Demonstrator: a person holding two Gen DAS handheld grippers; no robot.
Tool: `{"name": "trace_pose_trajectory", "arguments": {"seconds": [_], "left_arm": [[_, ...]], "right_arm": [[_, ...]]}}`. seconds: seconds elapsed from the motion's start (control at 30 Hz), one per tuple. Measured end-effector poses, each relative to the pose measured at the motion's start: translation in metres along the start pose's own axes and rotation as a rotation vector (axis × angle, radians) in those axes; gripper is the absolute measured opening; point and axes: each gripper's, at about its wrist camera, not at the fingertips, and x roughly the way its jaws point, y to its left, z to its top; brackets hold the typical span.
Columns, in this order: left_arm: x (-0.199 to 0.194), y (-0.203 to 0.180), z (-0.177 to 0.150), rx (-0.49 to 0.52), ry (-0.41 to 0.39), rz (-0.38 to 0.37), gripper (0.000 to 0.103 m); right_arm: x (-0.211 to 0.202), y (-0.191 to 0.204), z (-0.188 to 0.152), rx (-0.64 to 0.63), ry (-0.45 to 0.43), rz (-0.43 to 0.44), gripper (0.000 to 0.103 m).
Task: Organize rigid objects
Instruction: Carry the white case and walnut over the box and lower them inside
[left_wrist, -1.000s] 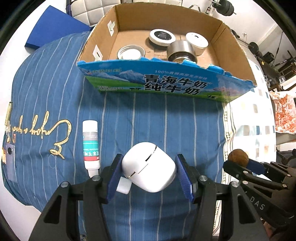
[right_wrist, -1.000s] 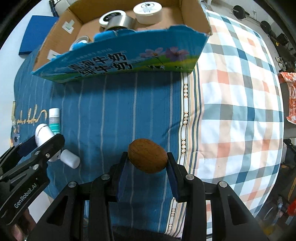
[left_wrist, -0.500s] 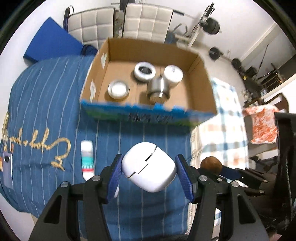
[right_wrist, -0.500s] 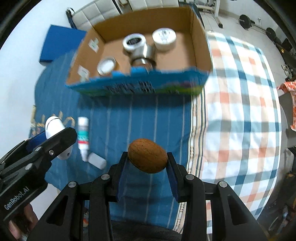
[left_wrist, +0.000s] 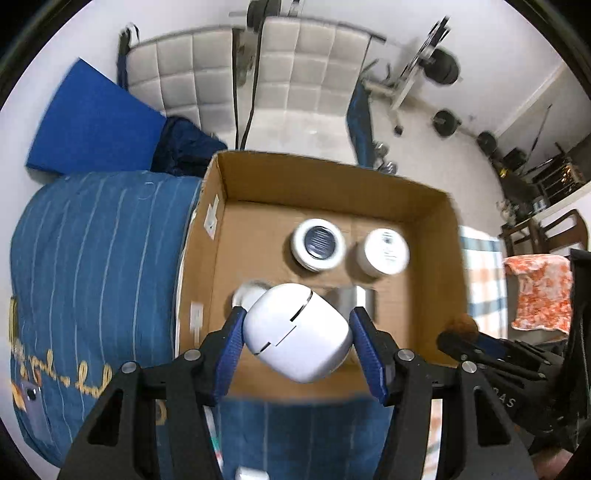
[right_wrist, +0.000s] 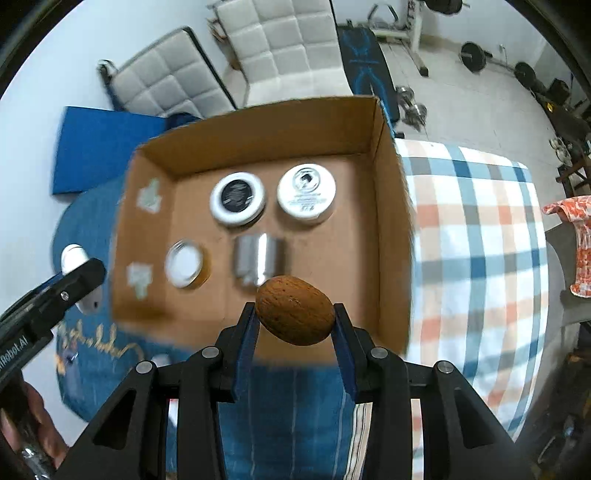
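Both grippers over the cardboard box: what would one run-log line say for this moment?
left gripper: shut on white rounded plastic case | right gripper: shut on brown wooden egg | both above open cardboard box | nothing released

Both grippers, left gripper (left_wrist: 297, 334) and right gripper (right_wrist: 294, 325): black angular frames, silver screw heads, blue finger pads, white lettering on side.

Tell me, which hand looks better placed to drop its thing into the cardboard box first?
Probably the right. Its claw holds the brown oval object over bare floor of the cardboard box. The left claw grips the white case above the shallow tin and metal cylinder.
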Motion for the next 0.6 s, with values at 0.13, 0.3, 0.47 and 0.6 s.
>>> {"name": "trace_pose_trajectory", "arguments": {"seconds": [0.13,0.3,0.47,0.6], "left_arm": [[0.057,0.016,0.037,-0.02,0.079,0.021,0.055],[0.118,0.027,0.077,-0.027,0.171,0.054,0.055],[0.164,0.031,0.1,-0.003,0.249,0.086,0.055],[0.189,0.023,0.107,0.03,0.296,0.12,0.055]], "right_arm": [[0.046,-0.001,0.033,0.023,0.066,-0.055,0.042],[0.096,-0.006,0.055,0.059,0.158,-0.089,0.042],[0.124,-0.012,0.066,0.083,0.212,-0.117,0.042],[0.142,-0.017,0.074,0.1,0.256,-0.133,0.042]]}}
